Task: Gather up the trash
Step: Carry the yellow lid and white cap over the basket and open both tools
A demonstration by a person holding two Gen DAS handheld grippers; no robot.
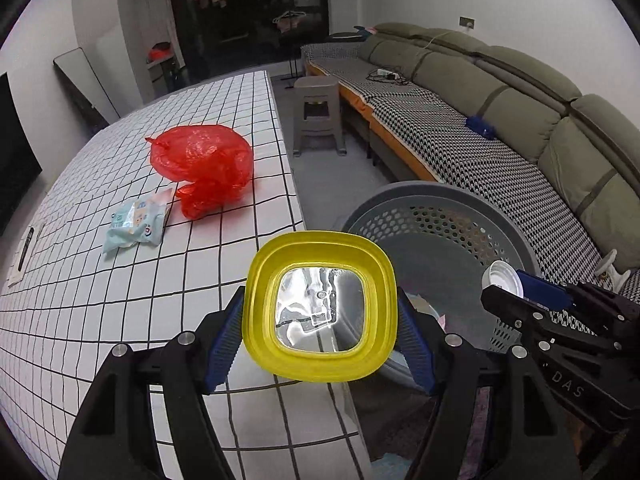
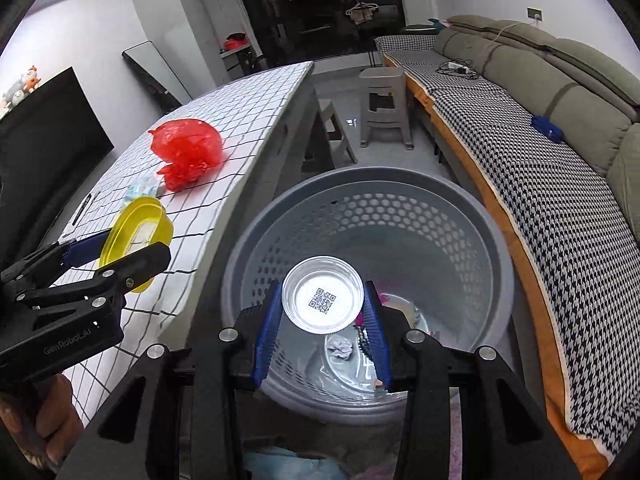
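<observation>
My left gripper (image 1: 320, 320) is shut on a yellow plastic container (image 1: 320, 308) with a clear bottom, held over the table's right edge beside the grey perforated basket (image 1: 452, 208). The same yellow container (image 2: 136, 236) shows at the left of the right wrist view. My right gripper (image 2: 322, 316) is shut on a small clear cup (image 2: 322, 300) with a QR code on its base, held above the open grey basket (image 2: 400, 188). A crumpled scrap (image 2: 339, 348) and other bits lie in the basket. A red plastic bag (image 1: 202, 164) and a pale snack wrapper (image 1: 136, 224) lie on the checked table (image 1: 80, 300).
A long green sofa (image 1: 500, 92) with a houndstooth cover runs along the right wall. A grey plastic stool (image 1: 318, 116) stands beyond the basket. A dark pen on a card (image 1: 26, 254) lies at the table's left edge. A person's hand (image 2: 40, 420) holds the left tool.
</observation>
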